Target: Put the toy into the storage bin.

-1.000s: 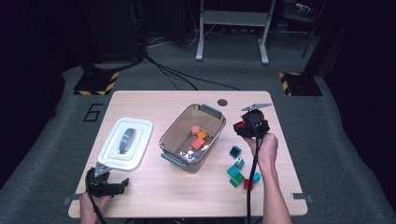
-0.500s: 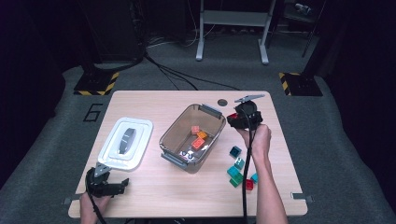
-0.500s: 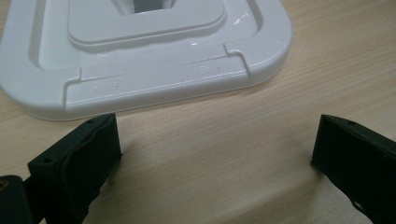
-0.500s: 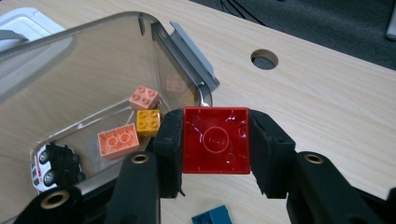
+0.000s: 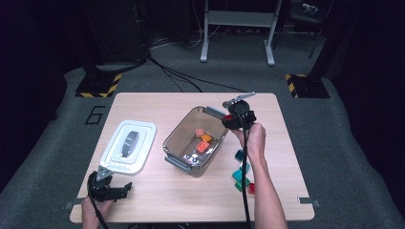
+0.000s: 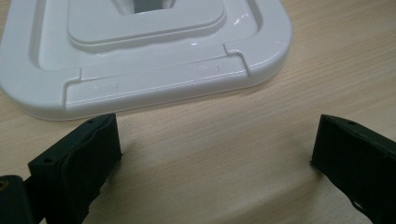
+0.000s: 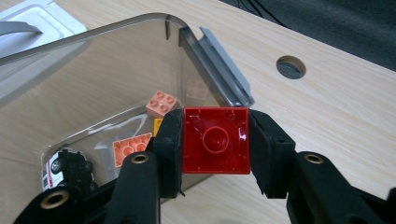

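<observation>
We are holding a red brick point(image 7: 215, 140) in our right claw point(image 7: 215, 142), whose two black jaws are pressing on its opposite sides, hollow underside facing the camera. In the high view the right claw point(image 5: 234, 119) is hanging at the far right corner of the clear bin point(image 5: 179, 138); a second ago it was lower and farther right, over the loose blocks point(image 5: 241, 174) lying on the counter point(image 5: 286, 138) beside our right forearm. Inside the bin, orange bricks point(image 7: 161, 103) and a small black-and-white toy car point(image 7: 70, 170) are lying on the floor; none of them is showing any writing we can read.

Our left claw point(image 6: 212, 154) is resting near the counter's near left corner with its jaws standing wide and nothing between them, just in front of the white lid point(image 6: 140, 60), and it is sitting where it was a second ago. A large figure 6 point(image 5: 95, 114) is marked on the grey floor left of the counter.
</observation>
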A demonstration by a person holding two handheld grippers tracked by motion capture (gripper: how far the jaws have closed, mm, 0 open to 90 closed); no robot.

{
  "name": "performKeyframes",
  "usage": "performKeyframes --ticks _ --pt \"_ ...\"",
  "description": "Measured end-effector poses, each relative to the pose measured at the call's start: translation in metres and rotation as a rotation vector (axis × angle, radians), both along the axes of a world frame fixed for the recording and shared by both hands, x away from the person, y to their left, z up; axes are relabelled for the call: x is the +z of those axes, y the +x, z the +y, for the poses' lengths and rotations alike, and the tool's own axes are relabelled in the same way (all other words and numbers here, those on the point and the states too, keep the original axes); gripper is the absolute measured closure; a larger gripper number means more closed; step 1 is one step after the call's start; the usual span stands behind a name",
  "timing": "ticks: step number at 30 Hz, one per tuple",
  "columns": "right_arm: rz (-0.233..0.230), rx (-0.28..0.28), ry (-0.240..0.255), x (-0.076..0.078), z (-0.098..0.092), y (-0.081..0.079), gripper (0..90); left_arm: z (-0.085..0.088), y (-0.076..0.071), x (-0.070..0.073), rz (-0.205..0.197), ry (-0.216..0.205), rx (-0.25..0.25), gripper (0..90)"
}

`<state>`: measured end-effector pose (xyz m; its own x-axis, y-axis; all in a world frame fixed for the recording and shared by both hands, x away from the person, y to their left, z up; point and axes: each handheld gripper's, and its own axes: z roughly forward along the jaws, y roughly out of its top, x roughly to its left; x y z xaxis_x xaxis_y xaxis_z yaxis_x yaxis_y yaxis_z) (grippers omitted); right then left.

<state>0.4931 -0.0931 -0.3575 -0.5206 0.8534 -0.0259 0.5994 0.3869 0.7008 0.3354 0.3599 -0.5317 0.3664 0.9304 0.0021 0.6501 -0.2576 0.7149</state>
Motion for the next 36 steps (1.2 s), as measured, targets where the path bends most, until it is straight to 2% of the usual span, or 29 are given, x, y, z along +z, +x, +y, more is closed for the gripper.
performKeyframes --ticks 3,10,16,20,23,24,25,27,32,36 --pt "0.009 0.012 -0.011 -0.002 0.007 0.003 58.9 0.000 0.000 0.000 0.000 0.000 0.000 1.0" --pt "0.052 0.043 -0.074 -0.011 0.022 0.010 58.8 0.000 0.000 0.000 -0.001 0.000 0.000 1.1" --pt "0.093 0.045 -0.092 -0.016 0.025 0.012 58.6 0.000 0.000 0.000 -0.001 0.000 0.000 1.1" --pt "0.093 0.048 -0.099 -0.016 0.026 0.012 58.4 0.000 0.000 0.000 -0.001 0.000 0.000 1.1" --pt "0.093 0.054 -0.120 -0.017 0.029 0.012 58.5 0.000 0.000 0.000 -0.001 0.001 0.000 1.1" --pt "0.106 0.057 -0.131 -0.017 0.030 0.012 58.5 0.000 0.000 0.000 -0.001 0.000 0.000 1.1" --pt "0.097 0.054 -0.127 -0.018 0.030 0.013 58.5 0.000 0.000 0.000 -0.001 0.000 0.000 1.1" --pt "0.110 0.051 -0.125 -0.018 0.031 0.013 58.5 0.000 0.000 0.000 -0.001 0.000 -0.001 1.1" --pt "0.103 0.053 -0.144 -0.019 0.031 0.012 58.1 0.000 0.000 0.000 -0.001 0.000 0.000 1.1" --pt "0.087 0.030 -0.130 -0.016 0.029 0.008 47.9 0.000 0.000 0.000 -0.001 0.000 0.000 1.1"
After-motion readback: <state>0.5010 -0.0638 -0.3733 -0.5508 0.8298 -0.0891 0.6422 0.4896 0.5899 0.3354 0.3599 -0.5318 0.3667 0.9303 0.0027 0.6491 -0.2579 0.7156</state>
